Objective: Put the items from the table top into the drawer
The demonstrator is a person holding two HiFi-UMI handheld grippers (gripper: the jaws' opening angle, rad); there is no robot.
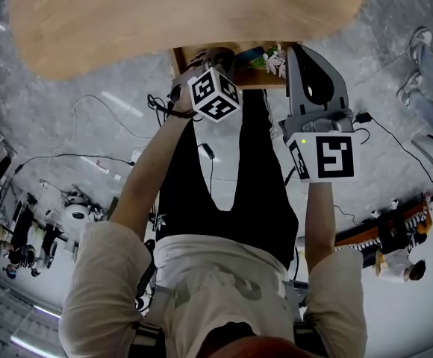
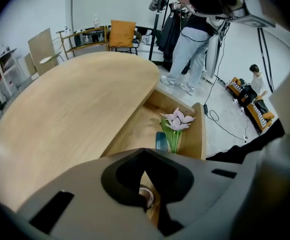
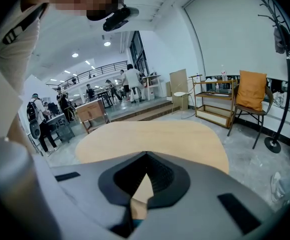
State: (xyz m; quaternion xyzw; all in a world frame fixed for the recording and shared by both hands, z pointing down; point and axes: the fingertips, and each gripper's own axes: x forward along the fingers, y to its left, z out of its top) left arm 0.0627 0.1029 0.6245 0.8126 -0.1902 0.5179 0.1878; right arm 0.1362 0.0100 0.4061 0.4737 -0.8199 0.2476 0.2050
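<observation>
Left hand-held gripper [image 2: 144, 154], clenched, points down into the open drawer [image 2: 134, 129] over a tape roll [image 2: 146, 196]; a paper flower [image 2: 177, 119] lies farther in. Right hand-held gripper [image 3: 145, 156] is clenched too.

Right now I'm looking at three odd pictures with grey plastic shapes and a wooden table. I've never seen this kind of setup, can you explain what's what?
A person holds a two-jaw gripper in each hand. One picture comes from a camera on the person's head, looking down at both arms. The other two come from cameras riding on the grippers. The grey shapes are the left gripper and right gripper, both shut and holding nothing. The wooden table top shows no items. Under its edge a drawer stands open, holding a pink flower and a blue object. A small roll, perhaps tape, shows below the left jaws.
</observation>
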